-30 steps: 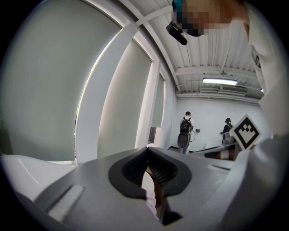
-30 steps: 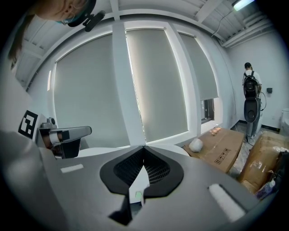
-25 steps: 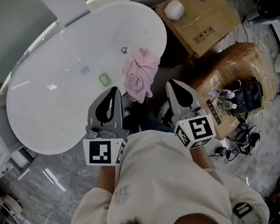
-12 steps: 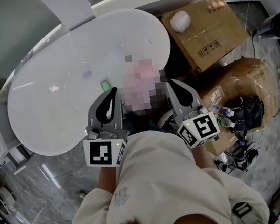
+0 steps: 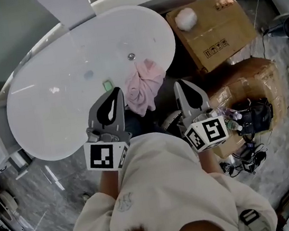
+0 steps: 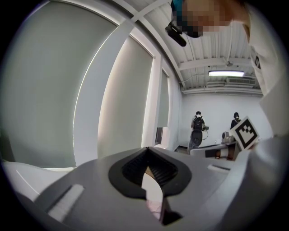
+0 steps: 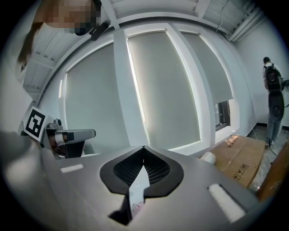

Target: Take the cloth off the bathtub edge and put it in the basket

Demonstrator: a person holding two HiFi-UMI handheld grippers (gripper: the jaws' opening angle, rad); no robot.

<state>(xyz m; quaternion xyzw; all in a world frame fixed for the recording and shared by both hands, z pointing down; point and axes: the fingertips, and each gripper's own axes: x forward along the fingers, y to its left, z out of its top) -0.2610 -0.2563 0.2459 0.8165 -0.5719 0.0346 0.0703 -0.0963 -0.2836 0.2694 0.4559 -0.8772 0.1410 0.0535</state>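
A crumpled pink cloth point(image 5: 143, 86) hangs over the near right edge of the white oval bathtub point(image 5: 53, 114). My left gripper point(image 5: 115, 92) is just left of the cloth and my right gripper point(image 5: 179, 84) just right of it, both pointing towards the tub, neither touching the cloth. Each has its jaws together with nothing between them. In the left gripper view the left gripper point(image 6: 146, 149) is shut, with a sliver of pink low in the gap. The right gripper point(image 7: 143, 148) is shut too. No basket is in view.
Inside the tub lie a small green object point(image 5: 108, 84) and the drain point(image 5: 131, 57). Cardboard boxes point(image 5: 212, 25) stand right of the tub, one with a white ball point(image 5: 186, 18) on it. Bottles and cables point(image 5: 241, 117) clutter the floor at right. Two people point(image 6: 198, 131) stand far off.
Both grippers have edged forward towards the tub, so the cloth now lies between their tips. The cloth itself has not moved.
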